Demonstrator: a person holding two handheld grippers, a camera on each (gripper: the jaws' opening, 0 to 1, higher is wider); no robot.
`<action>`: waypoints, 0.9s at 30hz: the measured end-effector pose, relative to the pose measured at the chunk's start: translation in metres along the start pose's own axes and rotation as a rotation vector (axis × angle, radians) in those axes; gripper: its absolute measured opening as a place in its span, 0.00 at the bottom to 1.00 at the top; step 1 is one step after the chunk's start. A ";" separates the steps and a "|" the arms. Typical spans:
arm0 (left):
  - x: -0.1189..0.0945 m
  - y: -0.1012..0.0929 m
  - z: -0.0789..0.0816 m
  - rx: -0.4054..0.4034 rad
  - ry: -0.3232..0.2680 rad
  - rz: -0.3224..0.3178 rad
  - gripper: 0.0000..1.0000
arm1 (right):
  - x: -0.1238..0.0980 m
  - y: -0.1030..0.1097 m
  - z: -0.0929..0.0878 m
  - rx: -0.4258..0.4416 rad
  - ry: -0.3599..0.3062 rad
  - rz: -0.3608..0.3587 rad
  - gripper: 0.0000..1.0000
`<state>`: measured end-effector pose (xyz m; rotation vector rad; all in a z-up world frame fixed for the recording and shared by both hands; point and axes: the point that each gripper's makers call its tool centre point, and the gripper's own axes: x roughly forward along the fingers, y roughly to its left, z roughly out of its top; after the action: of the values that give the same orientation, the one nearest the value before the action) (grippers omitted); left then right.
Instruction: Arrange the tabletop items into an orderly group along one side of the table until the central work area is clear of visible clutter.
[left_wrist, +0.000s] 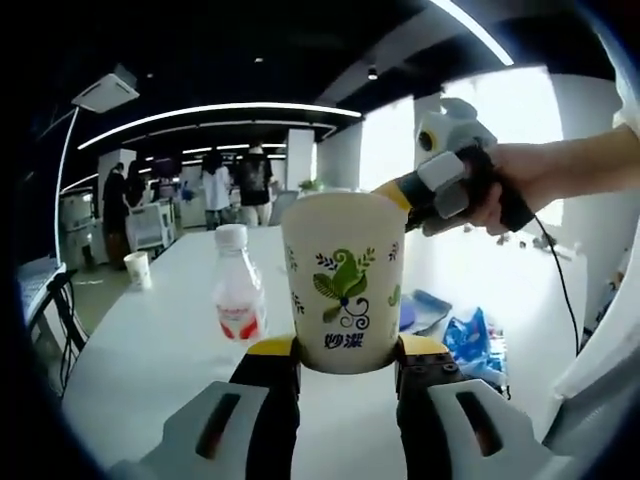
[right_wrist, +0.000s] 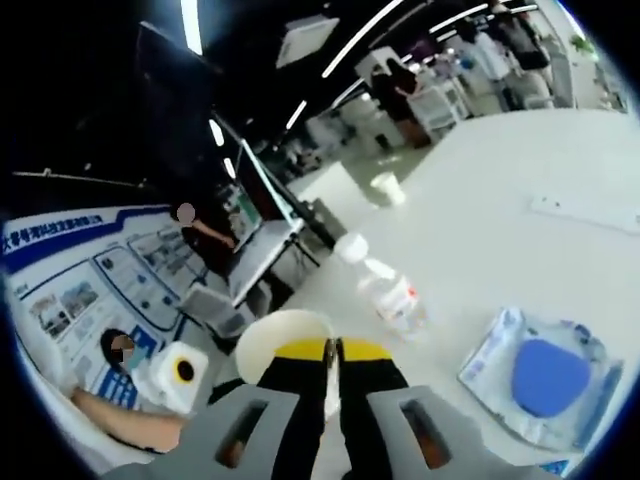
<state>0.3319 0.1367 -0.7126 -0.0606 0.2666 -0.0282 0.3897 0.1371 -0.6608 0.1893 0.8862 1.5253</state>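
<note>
In the left gripper view, a small paper cup is standing on the white table far ahead and to the left of the left gripper. A clear bottle with a white cap and red label is standing just ahead and left of that gripper's left jaw. The left gripper is grasping a cream cup printed with a green leaf motif, its yellow-tipped jaws pressing both sides of the cup's base. To the upper right, the right gripper is reaching in at the cup's rim, carried by a hand; the rim is hiding its jaw tips here. Beyond and right of the cup, a blue tray and a blue-printed plastic bag are lying on the table. In the right gripper view, the right gripper is clenching the cup's rim, jaws nearly together on the thin wall. The bottle is lying ahead of it, and a packet with a blue pad is lying to the right.
</note>
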 end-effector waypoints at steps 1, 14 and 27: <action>-0.001 0.001 -0.001 -0.005 0.001 0.004 0.33 | 0.000 0.001 0.000 -0.009 0.006 0.003 0.00; -0.009 0.009 -0.004 0.009 0.009 0.024 0.32 | 0.009 0.016 -0.013 -0.096 0.107 0.041 0.05; -0.006 0.009 -0.008 0.018 0.033 0.026 0.33 | 0.009 0.012 -0.012 -0.108 0.131 0.013 0.00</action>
<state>0.3243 0.1458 -0.7189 -0.0388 0.3002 -0.0059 0.3716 0.1419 -0.6655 0.0175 0.9040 1.6073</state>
